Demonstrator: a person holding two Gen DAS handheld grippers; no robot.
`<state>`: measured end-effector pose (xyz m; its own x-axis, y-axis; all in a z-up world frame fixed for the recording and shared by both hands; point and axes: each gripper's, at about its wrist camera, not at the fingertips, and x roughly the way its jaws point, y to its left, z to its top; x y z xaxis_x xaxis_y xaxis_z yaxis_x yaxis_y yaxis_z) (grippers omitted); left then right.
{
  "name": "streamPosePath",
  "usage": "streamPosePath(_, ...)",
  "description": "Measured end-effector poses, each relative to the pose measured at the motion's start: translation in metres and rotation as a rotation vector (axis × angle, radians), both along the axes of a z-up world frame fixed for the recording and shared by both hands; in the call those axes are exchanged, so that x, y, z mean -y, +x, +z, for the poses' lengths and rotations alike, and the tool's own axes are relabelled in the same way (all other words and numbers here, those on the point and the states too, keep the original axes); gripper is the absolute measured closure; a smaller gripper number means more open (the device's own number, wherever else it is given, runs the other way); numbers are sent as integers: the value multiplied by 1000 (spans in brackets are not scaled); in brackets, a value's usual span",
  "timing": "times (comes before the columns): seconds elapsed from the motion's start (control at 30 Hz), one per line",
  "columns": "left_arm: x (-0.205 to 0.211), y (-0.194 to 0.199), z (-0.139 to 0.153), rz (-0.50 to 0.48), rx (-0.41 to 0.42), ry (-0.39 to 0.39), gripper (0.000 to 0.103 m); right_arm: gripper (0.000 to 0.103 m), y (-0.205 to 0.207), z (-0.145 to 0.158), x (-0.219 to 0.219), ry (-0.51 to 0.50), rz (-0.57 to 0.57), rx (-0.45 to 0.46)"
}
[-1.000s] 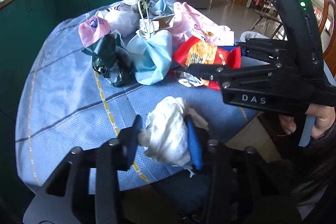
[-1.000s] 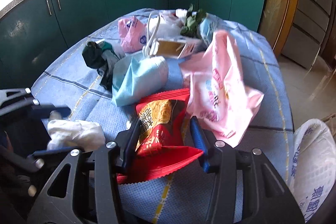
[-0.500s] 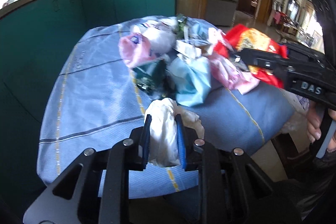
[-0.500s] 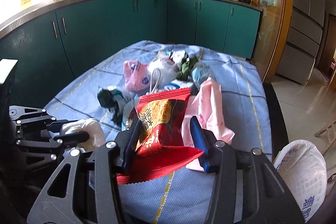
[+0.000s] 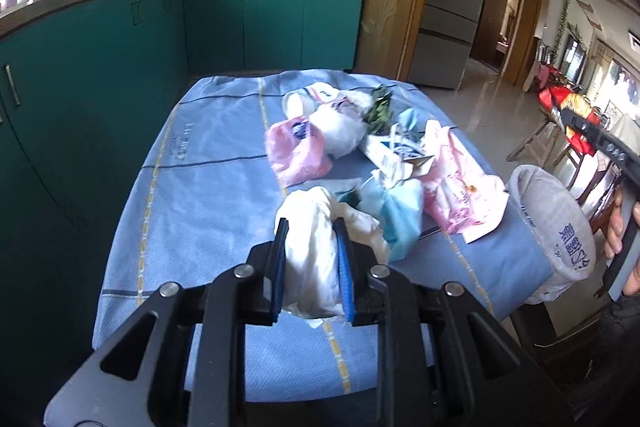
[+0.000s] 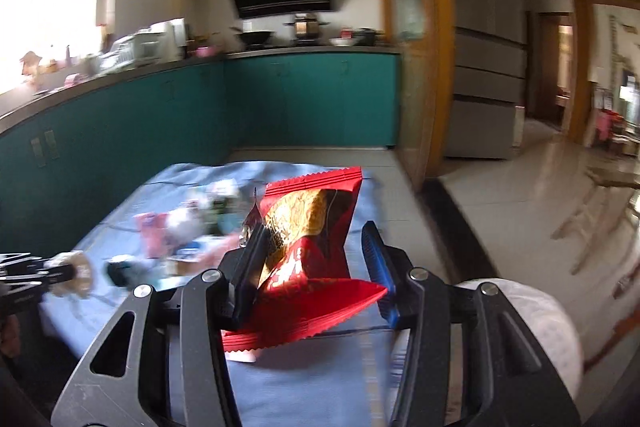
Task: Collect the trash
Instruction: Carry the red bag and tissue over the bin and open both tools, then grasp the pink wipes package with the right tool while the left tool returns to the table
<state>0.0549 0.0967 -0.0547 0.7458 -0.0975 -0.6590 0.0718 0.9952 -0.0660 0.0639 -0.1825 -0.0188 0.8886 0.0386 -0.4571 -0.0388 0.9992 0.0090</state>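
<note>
The left gripper (image 5: 311, 269) is clamped narrow on a crumpled white tissue wad (image 5: 316, 247), held just above the near edge of the table (image 5: 208, 187). The right gripper (image 6: 316, 267) is closed partway on a red snack wrapper (image 6: 308, 239), lifted clear of the table and off to its right side.

Risk, left side: the wad is soft and bulges out past the pads. A loose tail hangs below and could snag the blue tablecloth (image 5: 192, 211) or tear free during transport.

Risk, right side: the wrapper is slick foil, gripped across a fold near its lower part, and its upper part stands free. A fast swing could let it slide out. The right wrist view is motion-blurred, so pad contact cannot be confirmed in detail.

Container: a white lined trash bag (image 5: 556, 223) stands open just beside the table's right edge. Its contents are not visible.

Beyond, the remaining trash pile (image 5: 360, 143) lies mid-table: pink, white and light-blue bags.
</note>
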Motion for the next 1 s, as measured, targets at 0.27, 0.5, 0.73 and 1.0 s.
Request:
streamPosePath(0.27, 72, 19, 16, -205, 31, -5, 80, 54, 3, -66, 97, -4, -337, -230)
streamPosePath(0.5, 172, 41, 20, -450, 41, -24, 80, 22, -12, -97, 130, 11, -390, -318)
streamPosePath(0.73, 276, 69, -10, -695, -74, -164, 79, 14, -39, -77, 172, 1, -494, -247)
streamPosePath(1.0, 331, 82, -44, -737, -136, -145, 27, 14, -57, -78, 198, 35, -564, -245)
